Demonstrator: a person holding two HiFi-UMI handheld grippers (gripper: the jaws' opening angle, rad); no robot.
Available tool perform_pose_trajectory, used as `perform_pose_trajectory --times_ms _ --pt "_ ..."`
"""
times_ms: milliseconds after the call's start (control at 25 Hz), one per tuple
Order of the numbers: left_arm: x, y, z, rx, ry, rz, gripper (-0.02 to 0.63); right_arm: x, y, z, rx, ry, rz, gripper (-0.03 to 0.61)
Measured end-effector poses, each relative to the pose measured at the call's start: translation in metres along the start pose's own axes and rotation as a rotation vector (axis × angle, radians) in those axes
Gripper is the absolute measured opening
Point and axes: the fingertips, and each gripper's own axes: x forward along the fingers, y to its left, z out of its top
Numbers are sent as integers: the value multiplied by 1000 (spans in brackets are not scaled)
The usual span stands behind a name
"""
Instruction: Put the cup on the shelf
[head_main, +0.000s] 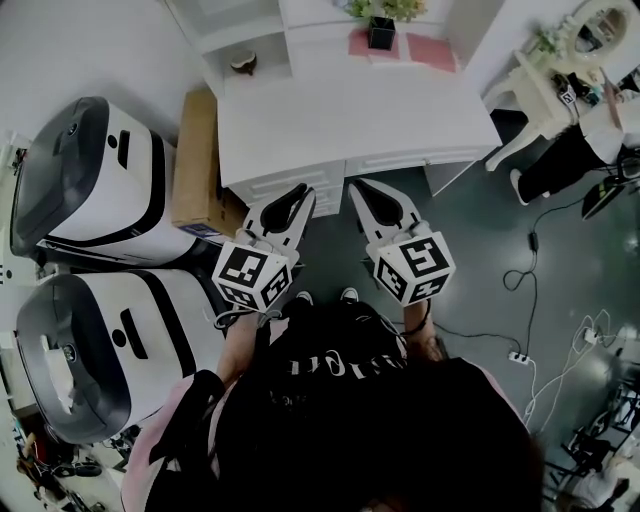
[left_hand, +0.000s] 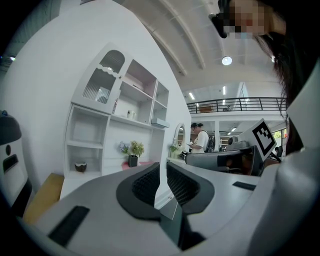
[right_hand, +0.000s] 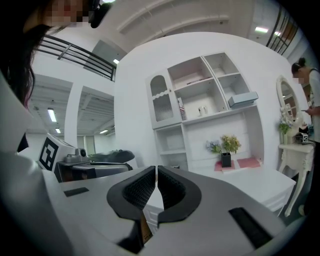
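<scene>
The person holds both grippers side by side at waist height, their marker cubes nearest the body and their jaws pointing forward over the grey floor. The left gripper has its ribbed dark pads pressed together with nothing between them, as its own view shows. The right gripper is likewise closed on nothing. Both tips sit just short of the drawer front of the white tabletop, which is bare across its front part. To the left stand two white machines with dark lids, and a cardboard box leans between the upper one and the tabletop's side. At the back of the tabletop a potted plant in a dark pot stands among pink mats. Behind rises the white shelf unit. The cup, small, brown and bowl-like, rests in the lowest open compartment on the shelf unit's left side, well apart from both grippers. Far right, a white vanity table carries an oval mirror.
</scene>
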Motion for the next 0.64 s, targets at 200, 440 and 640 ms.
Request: perform_pose_trajectory --times_ms 200,440,640 --pt "-4 8 2 -9 -10 -6 55 6 7 1 -9 3 -9 54" --pt "-6 12 2 -15 -15 -19 55 8 12 1 -16 6 -20 54" --pt "-6 11 2 -19 -17 -27 55 8 13 1 -18 6 -24 54"
